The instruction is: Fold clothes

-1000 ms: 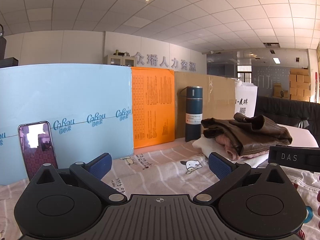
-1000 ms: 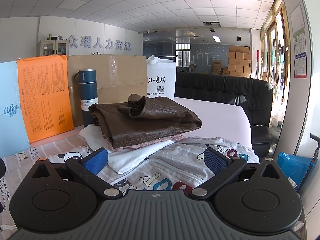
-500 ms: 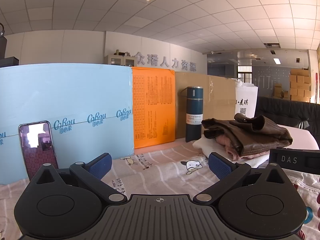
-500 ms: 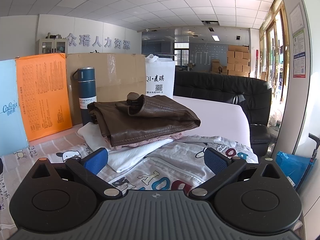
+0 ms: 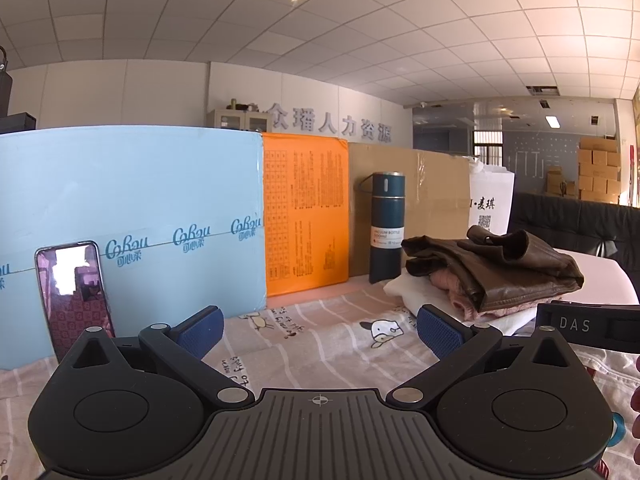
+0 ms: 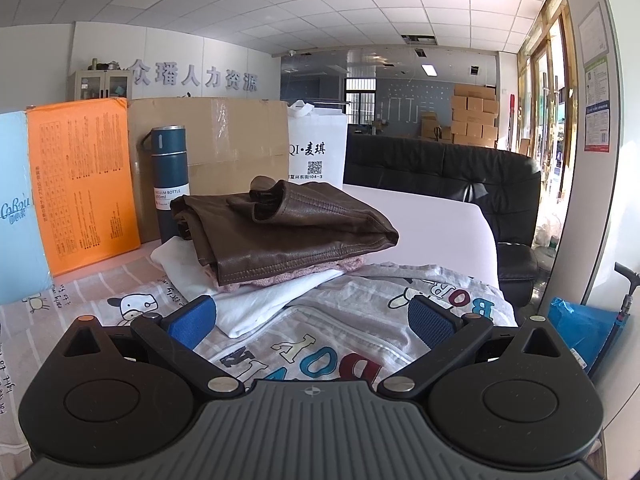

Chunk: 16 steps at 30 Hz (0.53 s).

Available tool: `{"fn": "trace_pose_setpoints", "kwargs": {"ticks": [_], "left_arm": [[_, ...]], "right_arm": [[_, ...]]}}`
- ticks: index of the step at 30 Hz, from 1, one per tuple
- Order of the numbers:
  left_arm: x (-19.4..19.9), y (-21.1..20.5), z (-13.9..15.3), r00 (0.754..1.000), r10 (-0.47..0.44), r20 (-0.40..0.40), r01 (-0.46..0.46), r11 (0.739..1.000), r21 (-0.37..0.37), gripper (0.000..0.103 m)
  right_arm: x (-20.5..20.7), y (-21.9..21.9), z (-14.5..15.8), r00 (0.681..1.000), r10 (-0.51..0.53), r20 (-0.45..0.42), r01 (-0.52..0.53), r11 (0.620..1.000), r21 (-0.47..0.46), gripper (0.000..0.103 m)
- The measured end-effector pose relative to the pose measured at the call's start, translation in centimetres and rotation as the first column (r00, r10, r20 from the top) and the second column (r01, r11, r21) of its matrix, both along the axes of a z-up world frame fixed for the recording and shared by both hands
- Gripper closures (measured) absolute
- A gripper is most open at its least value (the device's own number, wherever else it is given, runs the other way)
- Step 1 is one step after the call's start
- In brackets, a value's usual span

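Observation:
A folded stack of clothes lies on the bed: a brown leather jacket [image 6: 288, 236] on top, a pink knit [image 6: 280, 280] under it and a white garment [image 6: 260, 304] at the bottom. The jacket also shows in the left wrist view [image 5: 500, 268]. A white hoodie with coloured letters [image 6: 340, 344] lies spread in front of the stack, under my right gripper [image 6: 312, 320], which is open and empty just above it. My left gripper [image 5: 320, 326] is open and empty over the cartoon-print sheet [image 5: 320, 336], left of the stack.
A blue vacuum bottle [image 6: 170, 184] stands behind the stack. Blue [image 5: 132, 216], orange [image 5: 306, 212] and cardboard [image 5: 432, 196] panels line the back. A phone [image 5: 74, 296] leans on the blue panel. A black sofa [image 6: 440, 180] and a white pad [image 6: 432, 236] are to the right.
Both views have shifted slightly; the right gripper has drifted a little, so the stack sits slightly lower and to the left. Both grippers stay open and empty.

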<state>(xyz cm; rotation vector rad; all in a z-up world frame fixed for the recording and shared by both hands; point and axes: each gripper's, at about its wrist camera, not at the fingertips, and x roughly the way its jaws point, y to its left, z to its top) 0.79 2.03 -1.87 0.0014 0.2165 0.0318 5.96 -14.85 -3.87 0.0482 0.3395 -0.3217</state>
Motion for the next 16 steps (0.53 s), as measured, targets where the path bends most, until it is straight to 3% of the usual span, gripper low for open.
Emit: {"fn": "trace_pose_setpoints", "kwargs": {"ticks": [16], "left_arm": [[0.16, -0.08, -0.19, 1.000, -0.020, -0.024, 0.020, 1.000, -0.009, 0.000]], "right_arm": [[0.43, -0.33, -0.40, 0.999, 0.003, -0.038, -0.002, 1.000, 0.022, 0.000]]}}
